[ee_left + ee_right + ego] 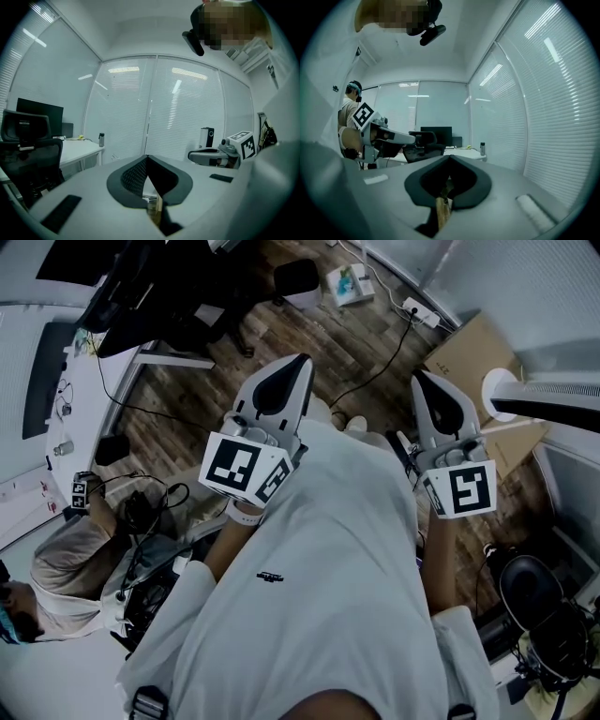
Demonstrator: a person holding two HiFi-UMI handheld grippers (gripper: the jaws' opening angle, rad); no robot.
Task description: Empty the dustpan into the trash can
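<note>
Two grippers out front: left gripper (298, 362) and right gripper (418, 379), both roughly level, jaws together, nothing between them. Marker cubes (246, 468) show black-and-white squares only; print on cardboard box (478, 362) too small to read. Wood-plank floor (356, 343), cables (375, 371) across it, white desk (84, 399) at left, blinds (178, 112) on glass walls. Dark-topped bin (296, 279) on floor well ahead of left gripper; upright or tilted, cannot tell.
</note>
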